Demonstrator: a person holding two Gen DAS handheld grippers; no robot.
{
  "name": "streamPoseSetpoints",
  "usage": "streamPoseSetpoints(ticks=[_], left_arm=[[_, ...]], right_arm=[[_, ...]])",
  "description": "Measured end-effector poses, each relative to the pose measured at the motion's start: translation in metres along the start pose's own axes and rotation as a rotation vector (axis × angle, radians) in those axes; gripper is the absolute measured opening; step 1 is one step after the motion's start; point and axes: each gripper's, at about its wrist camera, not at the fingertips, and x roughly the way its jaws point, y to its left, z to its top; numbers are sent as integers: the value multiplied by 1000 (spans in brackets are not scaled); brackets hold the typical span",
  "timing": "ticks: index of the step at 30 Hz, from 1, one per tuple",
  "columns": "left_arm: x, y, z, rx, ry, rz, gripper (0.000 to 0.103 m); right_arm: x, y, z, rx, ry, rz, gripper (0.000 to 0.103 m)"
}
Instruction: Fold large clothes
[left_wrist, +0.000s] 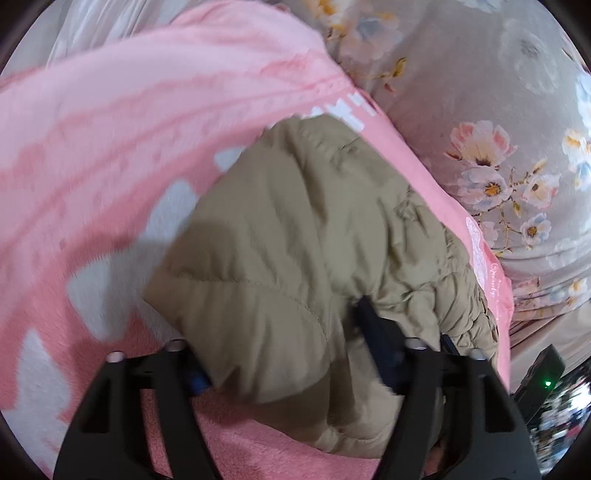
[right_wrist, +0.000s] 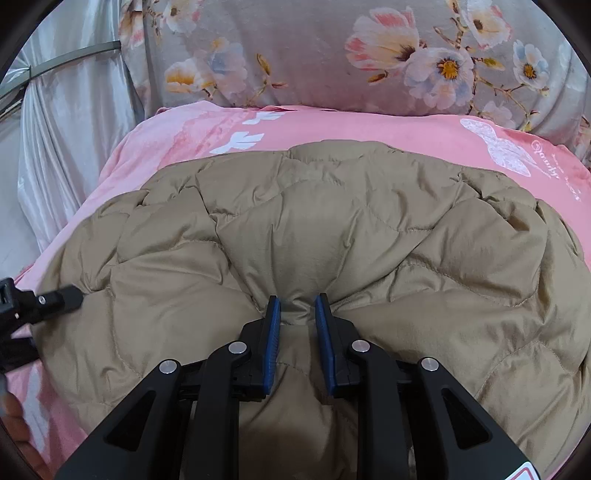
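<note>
A tan quilted puffer jacket (right_wrist: 332, 229) lies spread on a pink blanket (right_wrist: 332, 125). In the right wrist view my right gripper (right_wrist: 297, 308) is shut on a pinched ridge of the jacket's near side, and the fabric bunches between the blue pads (right_wrist: 273, 332). In the left wrist view the picture is blurred. A thick fold of the jacket (left_wrist: 295, 229) fills the gap of my left gripper (left_wrist: 284, 343), and the cloth gathers against its right finger. The left gripper's finger (right_wrist: 66, 295) also shows at the jacket's left edge in the right wrist view.
A grey floral quilt (right_wrist: 332, 55) lies bunched beyond the blanket. A silvery curtain (right_wrist: 74, 129) hangs at the left. A black device with a green light (left_wrist: 546, 380) stands at the bed's right edge. A hand (right_wrist: 14, 417) shows at the lower left.
</note>
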Motion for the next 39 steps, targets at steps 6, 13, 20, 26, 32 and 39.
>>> streamPoseSetpoints(ticks=[6, 13, 20, 26, 32, 39], left_arm=[[-47, -56, 11, 178, -78, -19, 21], [-90, -116, 6, 330, -135, -56, 17], [-120, -173, -17, 477, -147, -128, 14], [-113, -219, -45, 616, -121, -158, 14], [-71, -264, -71, 716, -33, -167, 14], [-2, -292, -109, 738, 118, -112, 15]], right_arm=[[-10, -4, 7, 12, 58, 12, 20], [-78, -32, -22, 101, 138, 127, 1], [-48, -22, -38, 167, 217, 247, 3], [-6, -13, -31, 289, 243, 419, 2], [-62, -56, -46, 323, 226, 352, 2], [-126, -132, -70, 352, 170, 53, 2]])
